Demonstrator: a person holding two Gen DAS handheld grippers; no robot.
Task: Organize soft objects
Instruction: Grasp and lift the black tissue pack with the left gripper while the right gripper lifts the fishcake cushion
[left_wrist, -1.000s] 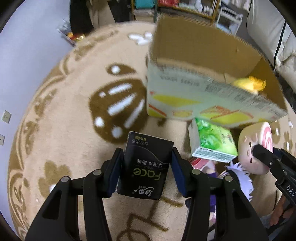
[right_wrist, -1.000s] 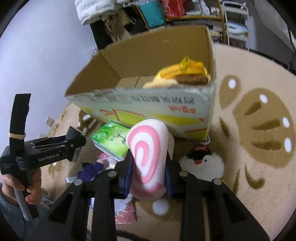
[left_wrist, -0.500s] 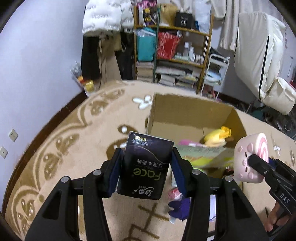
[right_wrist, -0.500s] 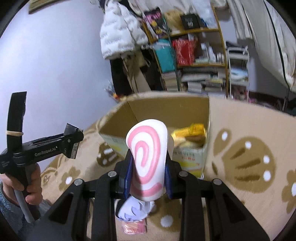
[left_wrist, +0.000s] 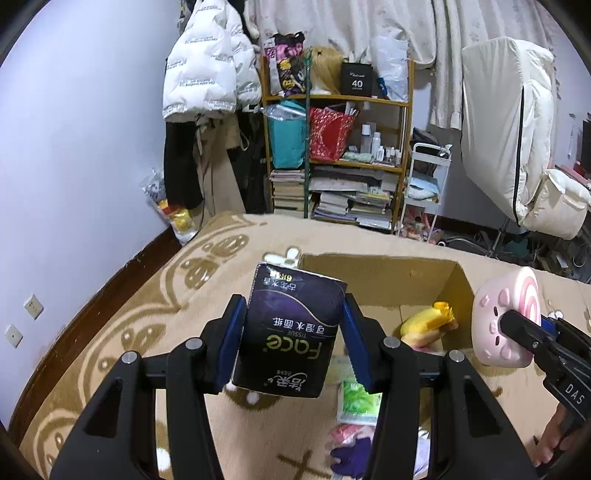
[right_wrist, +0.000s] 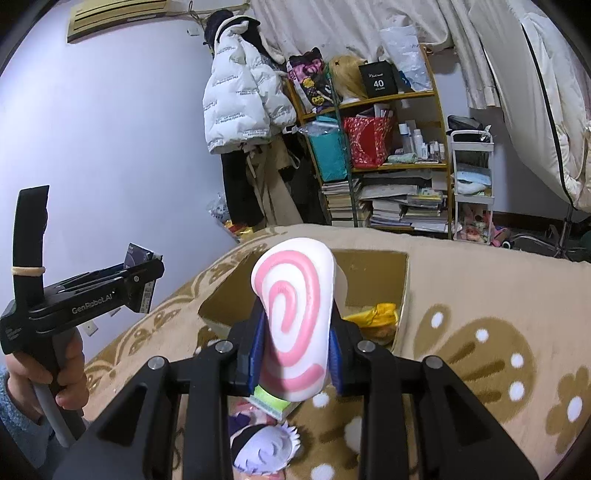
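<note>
My left gripper (left_wrist: 293, 332) is shut on a black tissue pack (left_wrist: 291, 332) and holds it high above the near left of an open cardboard box (left_wrist: 417, 273). My right gripper (right_wrist: 295, 332) is shut on a pink-and-white swirl plush (right_wrist: 295, 314), raised above the box (right_wrist: 369, 262). The swirl plush also shows at the right of the left wrist view (left_wrist: 506, 317). A yellow plush (left_wrist: 428, 323) lies inside the box. The left gripper (right_wrist: 144, 280) shows at the left of the right wrist view.
A green tissue pack (left_wrist: 358, 402), a purple-haired doll (right_wrist: 266, 446) and a pink item (left_wrist: 345, 434) lie on the beige patterned rug (left_wrist: 147, 314) in front of the box. A cluttered shelf (left_wrist: 340, 155), hanging coats (left_wrist: 207, 74) and a white cart (left_wrist: 424, 184) stand at the back.
Both grippers have risen well above the rug with their objects still held. The box, which was close in front and seen side-on, is now seen from above and farther off.
</note>
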